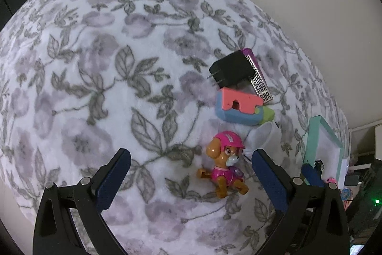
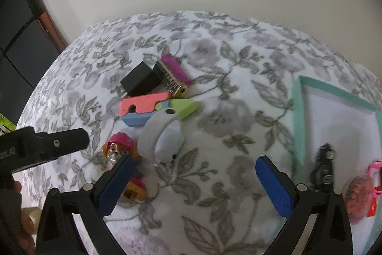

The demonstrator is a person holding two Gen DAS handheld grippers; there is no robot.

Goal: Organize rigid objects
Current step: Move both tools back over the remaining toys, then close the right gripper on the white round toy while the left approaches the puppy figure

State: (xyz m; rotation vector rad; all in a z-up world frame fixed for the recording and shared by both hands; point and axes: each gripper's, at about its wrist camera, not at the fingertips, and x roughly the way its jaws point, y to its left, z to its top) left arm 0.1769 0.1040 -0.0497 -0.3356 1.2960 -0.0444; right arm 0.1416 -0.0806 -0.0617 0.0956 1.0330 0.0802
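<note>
A pink-helmeted toy dog (image 1: pixel 224 166) lies on the floral blanket (image 1: pixel 107 87), between the fingers of my open left gripper (image 1: pixel 191 178) and nearer the right finger. Beyond it lie a pink, blue and green foam block (image 1: pixel 241 109), a black plug adapter (image 1: pixel 229 68) and a purple patterned case (image 1: pixel 259 78). In the right wrist view the toy dog (image 2: pixel 119 147) sits by my left finger; a white ring-shaped band (image 2: pixel 155 135) stands beside it. My right gripper (image 2: pixel 191 185) is open and empty over bare blanket (image 2: pixel 214 123). The foam block (image 2: pixel 148 109), the adapter (image 2: pixel 140 81) and the case (image 2: pixel 174 74) lie farther off.
A teal-rimmed white tray (image 2: pixel 298 116) lies at the right, holding a small black item (image 2: pixel 323 166) and pink and red items (image 2: pixel 367 190). The tray (image 1: pixel 312 142) also shows in the left wrist view. The left gripper's body (image 2: pixel 43 145) reaches in from the left. A white wall stands behind.
</note>
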